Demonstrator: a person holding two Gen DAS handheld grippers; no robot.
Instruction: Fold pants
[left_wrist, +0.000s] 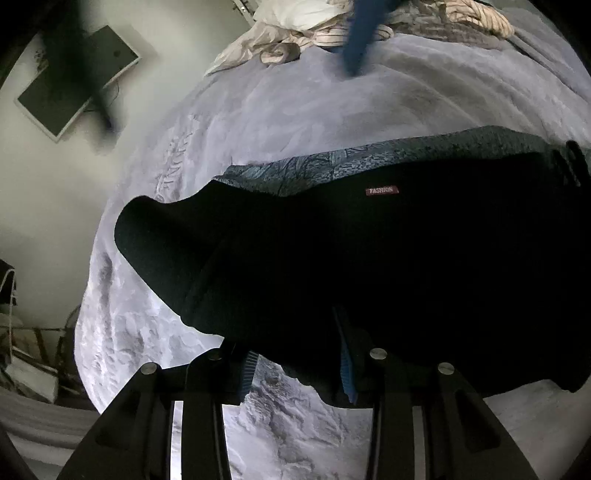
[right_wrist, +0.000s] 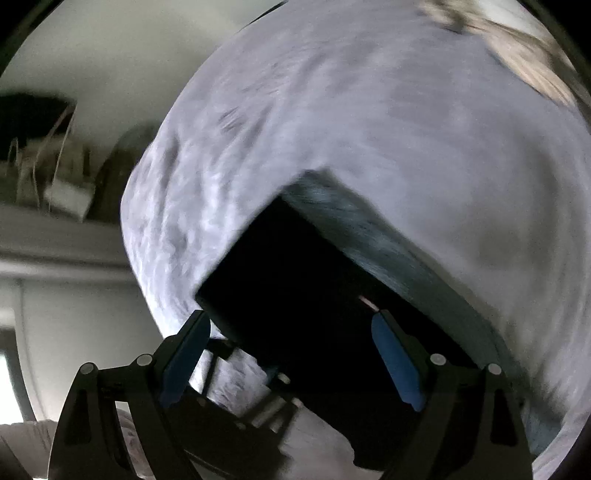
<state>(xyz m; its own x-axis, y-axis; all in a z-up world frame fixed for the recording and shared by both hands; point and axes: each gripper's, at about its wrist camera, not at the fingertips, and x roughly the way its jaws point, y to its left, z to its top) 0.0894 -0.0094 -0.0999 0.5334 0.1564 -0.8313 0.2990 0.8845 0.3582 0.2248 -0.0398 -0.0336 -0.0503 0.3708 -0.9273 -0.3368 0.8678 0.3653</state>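
Black pants (left_wrist: 369, 266) lie on a pale grey fleece blanket (left_wrist: 280, 110), with a small red "FASHION" label (left_wrist: 382, 191) and a grey-blue patterned inner side (left_wrist: 332, 162) showing along the far edge. My left gripper (left_wrist: 295, 365) stands at the pants' near edge, its blue pads apart; the right pad (left_wrist: 347, 373) is partly covered by black cloth. In the right wrist view the pants (right_wrist: 295, 280) lie folded just ahead of my right gripper (right_wrist: 291, 343), which is open and empty above them. The right gripper's blue finger (left_wrist: 360, 40) shows blurred at the top of the left wrist view.
Crumpled beige and white bedding (left_wrist: 295, 33) lies at the far end of the bed. A white wall with a dark screen (left_wrist: 77, 81) is to the left. Cluttered shelves (right_wrist: 55, 184) stand beyond the bed's left edge.
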